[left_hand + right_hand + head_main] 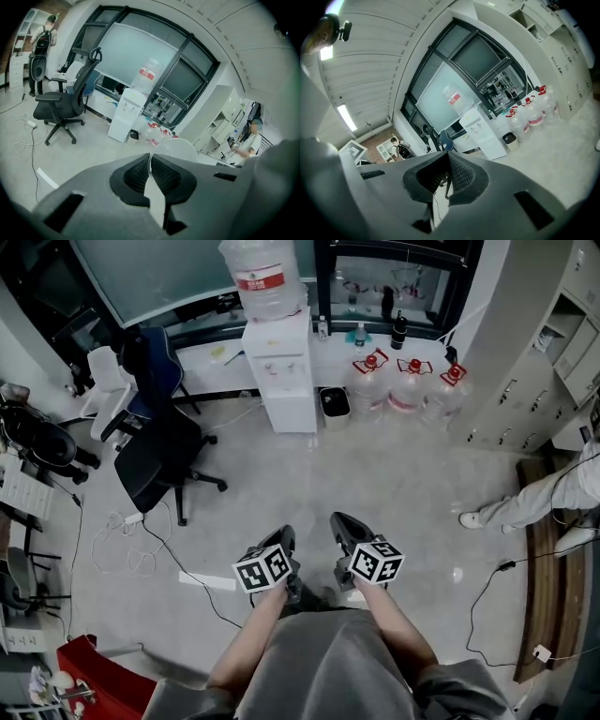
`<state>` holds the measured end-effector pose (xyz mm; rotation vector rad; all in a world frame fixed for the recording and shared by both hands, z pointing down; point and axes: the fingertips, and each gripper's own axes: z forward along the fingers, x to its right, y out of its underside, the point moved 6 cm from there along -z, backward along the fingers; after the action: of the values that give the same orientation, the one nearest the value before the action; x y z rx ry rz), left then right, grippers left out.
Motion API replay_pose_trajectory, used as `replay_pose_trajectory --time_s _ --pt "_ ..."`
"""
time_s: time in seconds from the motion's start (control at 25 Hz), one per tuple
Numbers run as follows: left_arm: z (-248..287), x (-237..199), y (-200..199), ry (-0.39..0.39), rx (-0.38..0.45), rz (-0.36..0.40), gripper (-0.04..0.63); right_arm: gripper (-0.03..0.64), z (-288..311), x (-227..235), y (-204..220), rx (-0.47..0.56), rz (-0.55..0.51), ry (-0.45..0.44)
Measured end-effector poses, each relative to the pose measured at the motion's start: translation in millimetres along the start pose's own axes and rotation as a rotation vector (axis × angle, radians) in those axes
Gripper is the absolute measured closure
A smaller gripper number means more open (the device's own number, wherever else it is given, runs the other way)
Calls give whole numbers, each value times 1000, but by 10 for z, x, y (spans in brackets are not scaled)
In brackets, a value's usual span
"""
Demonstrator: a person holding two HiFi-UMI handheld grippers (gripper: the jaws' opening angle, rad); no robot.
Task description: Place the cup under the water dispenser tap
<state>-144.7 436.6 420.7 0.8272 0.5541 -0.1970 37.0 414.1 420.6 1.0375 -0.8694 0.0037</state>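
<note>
The white water dispenser [281, 367] with a big bottle [263, 276] on top stands far ahead by the window wall; it also shows in the left gripper view as the dispenser [123, 114] and in the right gripper view as the dispenser [485, 132]. My left gripper [284, 533] is held low in front of me. Its jaws are shut, with a clear plastic cup [182, 147] showing just past them on the right, its wall pinched between the pads. I cannot make the cup out in the head view. My right gripper [339, 519], beside the left, is shut on nothing.
A black office chair [159, 454] stands left of the way to the dispenser. A small bin [334, 401] and three spare water jugs [409, 385] sit to the dispenser's right. Cables [131, 538] lie on the floor at left. A person's leg [525, 502] reaches in from the right.
</note>
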Motion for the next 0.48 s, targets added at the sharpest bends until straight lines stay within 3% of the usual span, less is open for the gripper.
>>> replay_pose_trajectory --time_s 0.48 --pt "675 -290 -594 -1 -29 6 583 606 743 367 -230 2 60 37"
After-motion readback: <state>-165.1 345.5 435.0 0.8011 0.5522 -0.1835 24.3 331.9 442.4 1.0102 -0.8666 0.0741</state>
